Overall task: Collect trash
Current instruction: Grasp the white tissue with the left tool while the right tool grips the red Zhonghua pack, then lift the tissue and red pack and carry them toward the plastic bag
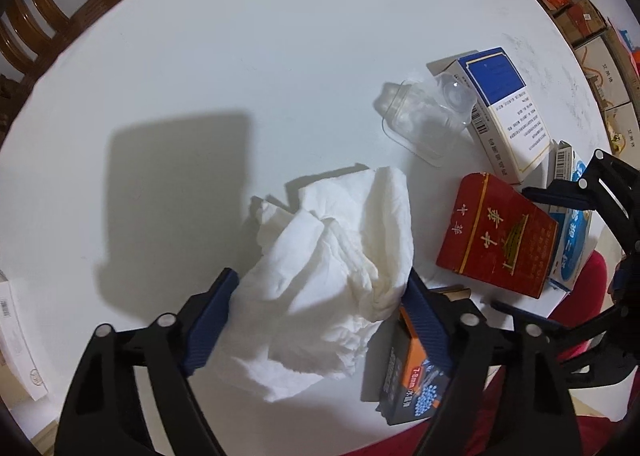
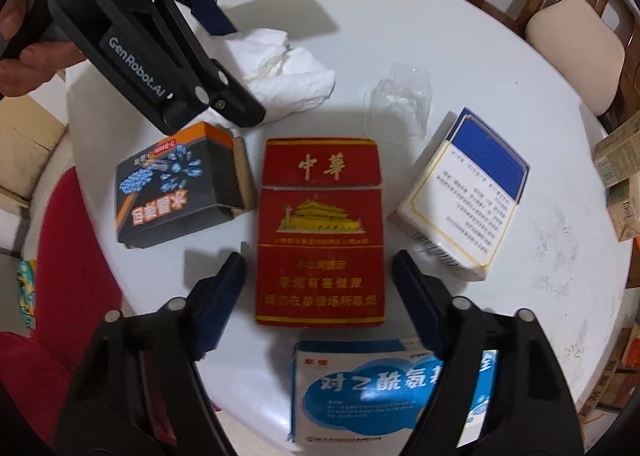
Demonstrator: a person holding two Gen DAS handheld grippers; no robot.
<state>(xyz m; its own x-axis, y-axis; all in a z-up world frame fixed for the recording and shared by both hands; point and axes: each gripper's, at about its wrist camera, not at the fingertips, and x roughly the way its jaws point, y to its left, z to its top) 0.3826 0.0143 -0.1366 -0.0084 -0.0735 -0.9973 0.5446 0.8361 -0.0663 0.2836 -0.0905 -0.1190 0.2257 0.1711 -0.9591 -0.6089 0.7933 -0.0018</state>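
Now both grippers point down over the round white worktop (image 1: 240, 36). Left gripper (image 1: 320, 296): jaws apart, straddling the crumpled white tissue (image 1: 336, 256); the left pad seems to touch the tissue's edge, but a firm pinch cannot be told. Right gripper (image 2: 318, 280): jaws apart on either side of the red cigarette pack (image 2: 320, 232), clear of its sides, not pressing. The pack lies flat near the worktop's near edge. Beside it: a dark box with orange trim (image 2: 180, 192) on one side, a blue-and-white box (image 2: 464, 200) on the other, a clear plastic shell (image 2: 398, 100) toward the worktop's middle, and a blue medicine box (image 2: 360, 392) at the near edge.
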